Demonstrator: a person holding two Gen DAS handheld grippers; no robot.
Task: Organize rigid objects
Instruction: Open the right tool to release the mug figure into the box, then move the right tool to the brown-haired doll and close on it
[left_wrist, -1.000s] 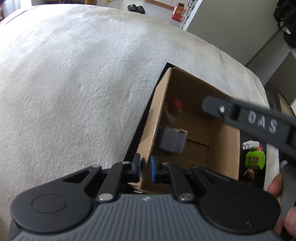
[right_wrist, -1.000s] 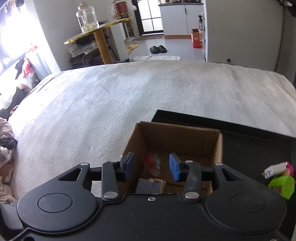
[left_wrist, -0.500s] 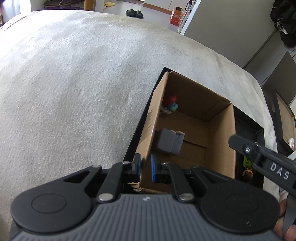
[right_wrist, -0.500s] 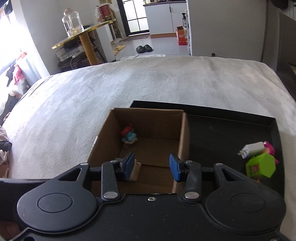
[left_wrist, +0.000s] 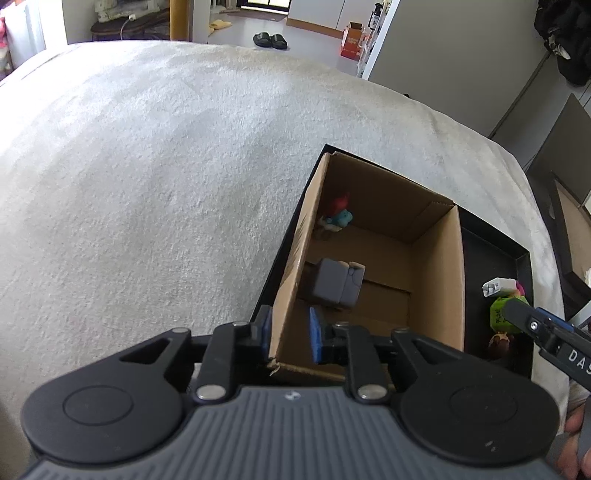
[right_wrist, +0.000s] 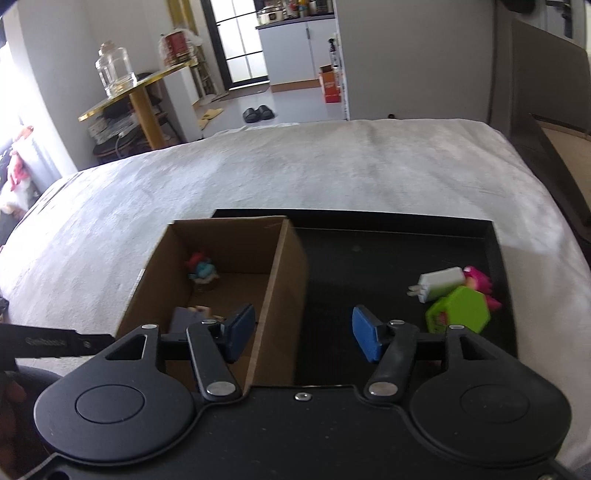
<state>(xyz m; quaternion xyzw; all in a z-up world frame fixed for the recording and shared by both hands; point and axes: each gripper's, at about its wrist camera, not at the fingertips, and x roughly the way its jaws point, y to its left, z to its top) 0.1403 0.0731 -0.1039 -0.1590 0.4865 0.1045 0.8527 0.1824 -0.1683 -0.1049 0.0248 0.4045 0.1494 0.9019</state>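
A cardboard box (left_wrist: 439, 266) (right_wrist: 273, 295) stands in the left part of a black tray (right_wrist: 388, 251) on the bed. Inside lie a red-and-blue figurine (left_wrist: 338, 216) (right_wrist: 201, 267) and a grey block (left_wrist: 338, 282). My left gripper (left_wrist: 288, 336) straddles the box's left wall, its pads wider apart than the wall. My right gripper (right_wrist: 303, 334) is open and empty, above the box's right wall and the tray floor. In the tray's right part lie a white plug (right_wrist: 439, 282), a green hexagonal toy (right_wrist: 460, 312), a pink toy (right_wrist: 478, 277) and a small brown figure (left_wrist: 498, 341).
The tray sits on a white fuzzy blanket (left_wrist: 147, 184). A dark box with a cardboard inside (right_wrist: 550, 147) stands off the bed at right. Beyond the bed are a gold-topped table with a glass jar (right_wrist: 114, 74), slippers (right_wrist: 258, 112) and a white cabinet.
My right gripper moved right, off the box toward the tray's open part, and its jaws opened wider. My left gripper's pads spread a little from the box wall. The figurine now lies in the box.
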